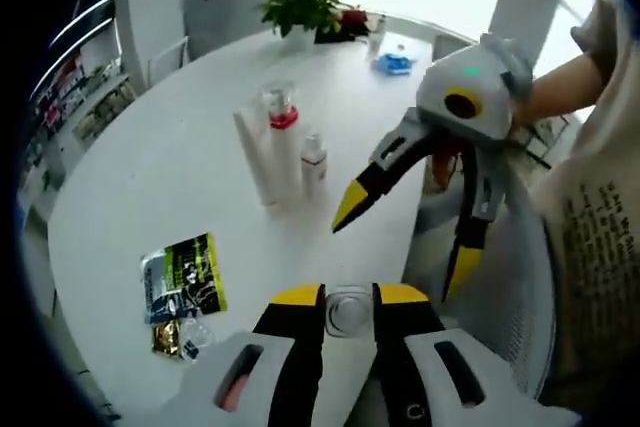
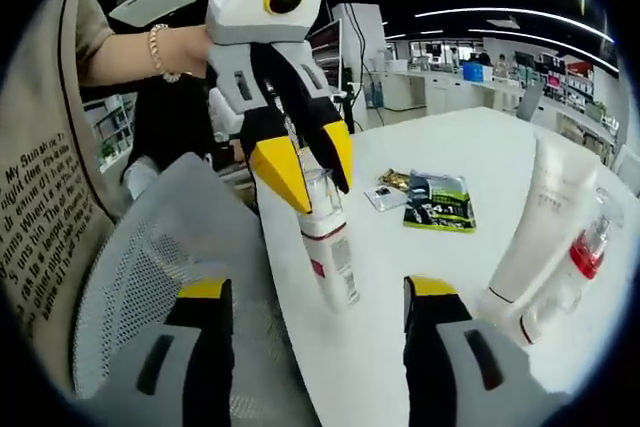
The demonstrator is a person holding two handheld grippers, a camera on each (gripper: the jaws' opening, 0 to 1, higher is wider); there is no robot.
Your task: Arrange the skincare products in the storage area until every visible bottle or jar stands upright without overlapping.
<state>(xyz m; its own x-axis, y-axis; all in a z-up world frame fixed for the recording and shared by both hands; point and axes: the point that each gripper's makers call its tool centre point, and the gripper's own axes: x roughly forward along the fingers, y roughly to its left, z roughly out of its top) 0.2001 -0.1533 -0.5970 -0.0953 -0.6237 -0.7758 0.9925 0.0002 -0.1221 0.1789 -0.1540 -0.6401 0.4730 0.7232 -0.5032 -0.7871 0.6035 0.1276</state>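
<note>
Left gripper [image 2: 318, 172] grips bottle [image 2: 330, 252] near table edge [image 2: 285, 277].

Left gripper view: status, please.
Left hand-held gripper shut on small bottle at table edge. Right hand-held gripper open, empty. Tube and two bottles upright, apart.

It was an open-plan office: long ceiling light strips [image 2: 500, 17], rows of desks [image 2: 470, 87], a mesh chair [image 2: 150, 247], a white counter [image 1: 150, 177].
</note>
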